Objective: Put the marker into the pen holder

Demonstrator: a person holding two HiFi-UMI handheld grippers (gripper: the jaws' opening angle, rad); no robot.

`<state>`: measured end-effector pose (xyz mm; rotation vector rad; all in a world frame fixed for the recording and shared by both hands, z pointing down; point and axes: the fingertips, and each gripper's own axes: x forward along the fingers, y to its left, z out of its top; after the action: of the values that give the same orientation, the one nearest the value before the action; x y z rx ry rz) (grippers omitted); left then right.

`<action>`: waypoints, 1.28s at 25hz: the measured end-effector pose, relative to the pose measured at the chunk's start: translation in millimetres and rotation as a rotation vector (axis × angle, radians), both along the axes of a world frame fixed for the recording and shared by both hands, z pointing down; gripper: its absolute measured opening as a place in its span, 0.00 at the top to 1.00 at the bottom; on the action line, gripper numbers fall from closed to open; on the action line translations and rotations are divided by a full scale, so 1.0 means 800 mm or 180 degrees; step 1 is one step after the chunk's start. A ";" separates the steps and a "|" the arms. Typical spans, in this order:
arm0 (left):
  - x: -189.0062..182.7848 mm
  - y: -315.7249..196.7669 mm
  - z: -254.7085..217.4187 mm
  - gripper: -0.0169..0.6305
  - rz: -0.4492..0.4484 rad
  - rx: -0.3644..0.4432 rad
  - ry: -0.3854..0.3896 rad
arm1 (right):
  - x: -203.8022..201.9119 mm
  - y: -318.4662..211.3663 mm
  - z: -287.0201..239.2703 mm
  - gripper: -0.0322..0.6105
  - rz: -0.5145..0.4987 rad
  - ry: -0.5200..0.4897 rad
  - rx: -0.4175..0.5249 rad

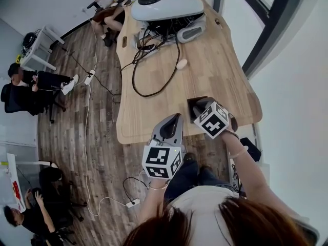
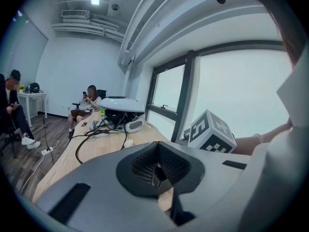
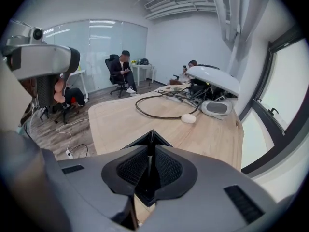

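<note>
- The right tool (image 3: 149,148) has its jaws closed on a thin black marker (image 3: 150,138), which stands upright between the ribbed pads with its tip just past the jaw ends.
- Right behind that tip sits the black pen holder (image 3: 139,141), seen as a dark, sharp-cornered rim. The marker lines up with its corner, but I cannot tell whether the marker's far end is inside the rim or just above it.
- In the head view the right tool's marker cube (image 1: 211,119) covers most of the jaws. The holder shows as a dark block beside it, close to the near edge of the desk (image 1: 215,70) and toward its near right corner.
- The left tool (image 1: 176,119) has its jaws together with nothing between them. It hovers at the desk's near edge, left of the right tool and apart from the holder.
- Its own cube (image 1: 163,160) hangs off the desk, over the floor.
- Further in, about mid-desk, a small white oval object (image 1: 181,63) lies on the wood.
- A black cable (image 1: 134,83) makes a loose loop toward the left edge.
- At the far end a large white rounded device (image 1: 169,3) rests over a tangle of wires.
- Beyond the desk's left edge several people (image 1: 31,81) sit on chairs on the wooden floor.
</note>
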<state>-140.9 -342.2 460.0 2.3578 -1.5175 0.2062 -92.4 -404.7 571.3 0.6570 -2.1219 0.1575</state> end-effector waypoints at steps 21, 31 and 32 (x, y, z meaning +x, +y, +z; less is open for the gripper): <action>0.017 0.046 -0.029 0.95 -0.0017 0.0152 -0.0026 | 0.029 0.052 -0.093 0.88 0.0394 -0.0939 0.0312; 0.029 0.077 -0.043 0.95 -0.0075 0.0223 -0.0034 | 0.052 0.087 -0.128 0.89 0.0447 -0.1172 0.0518; 0.031 0.080 -0.045 0.95 -0.0079 0.0230 -0.0037 | 0.054 0.091 -0.132 0.89 0.0446 -0.1200 0.0541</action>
<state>-115.9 -278.0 424.3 2.3959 -1.5840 0.1620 -49.2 -331.5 465.8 0.9371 -2.4688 0.1911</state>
